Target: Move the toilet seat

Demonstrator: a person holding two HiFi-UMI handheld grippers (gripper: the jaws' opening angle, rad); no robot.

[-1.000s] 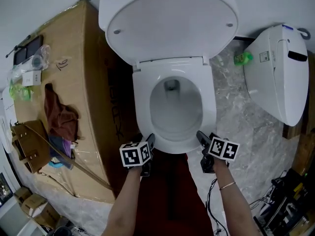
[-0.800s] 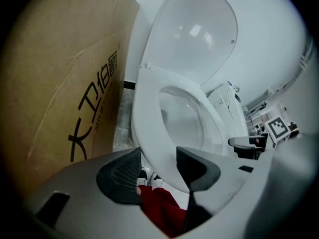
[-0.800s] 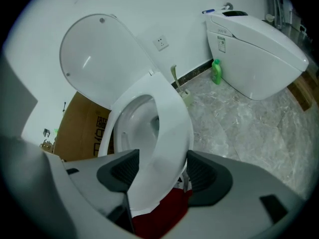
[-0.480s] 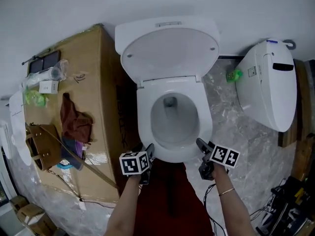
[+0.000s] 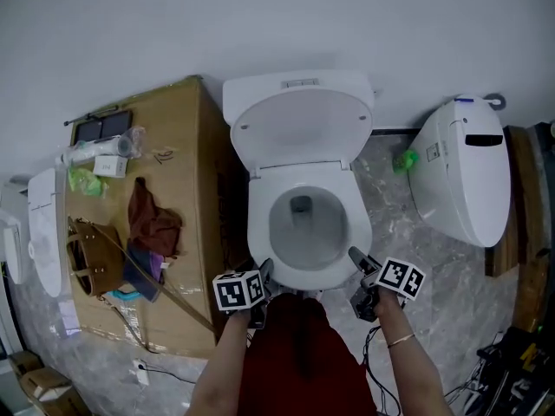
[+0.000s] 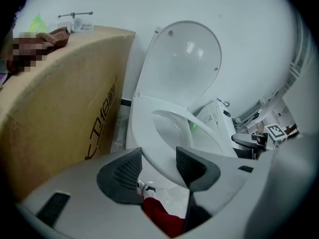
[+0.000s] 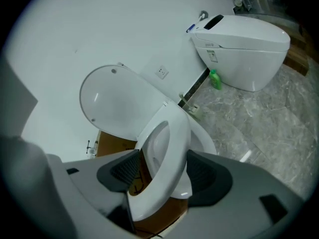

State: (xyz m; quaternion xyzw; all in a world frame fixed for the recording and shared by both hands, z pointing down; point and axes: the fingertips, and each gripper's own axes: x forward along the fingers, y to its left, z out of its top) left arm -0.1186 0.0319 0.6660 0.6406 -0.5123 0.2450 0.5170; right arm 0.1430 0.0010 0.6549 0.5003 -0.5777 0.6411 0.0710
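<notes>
The left gripper and the right gripper are built alike: a smooth, light-grey body ending in 2 dark-grey jaws. In the left gripper view the pads are charcoal, rounded wedges with a finely ribbed inner face. The right pads look the same. A small dark rectangular slot is set into the body on each side. Each gripper carries a white cube printed with black square markers, the left cube and the right cube. The person wears a thin bracelet on the right wrist and a dark red garment.
</notes>
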